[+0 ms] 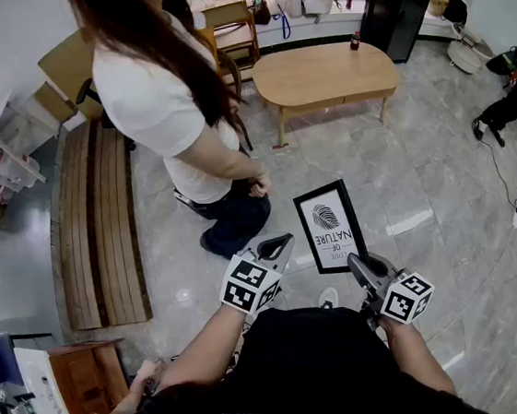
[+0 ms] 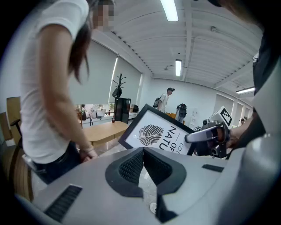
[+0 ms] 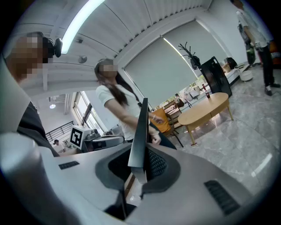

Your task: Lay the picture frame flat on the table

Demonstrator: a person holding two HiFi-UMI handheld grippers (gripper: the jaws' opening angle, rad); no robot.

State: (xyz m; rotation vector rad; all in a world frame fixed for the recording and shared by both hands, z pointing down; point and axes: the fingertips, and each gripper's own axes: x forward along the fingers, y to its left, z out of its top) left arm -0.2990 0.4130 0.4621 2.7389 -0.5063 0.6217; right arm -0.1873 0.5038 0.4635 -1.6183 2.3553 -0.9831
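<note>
Fingers (image 3: pixel 159 165) of right gripper (image 1: pixel 356 264) clamp picture frame (image 1: pixel 328 226) edge; left gripper's (image 1: pixel 281 243) together above floor (image 1: pixel 441 181).

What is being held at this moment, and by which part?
The right tongs clamp the picture frame by its thin edge, near a corner. The left tongs are shut with nothing between them.

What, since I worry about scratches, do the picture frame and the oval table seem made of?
Picture frame: thin matte black moulding, likely painted wood or plastic, around a white printed sheet; any glazing cannot be told. Oval table: light wood or veneer, judging by its even tan top and matching legs, with a smooth, low-sheen finish.
</note>
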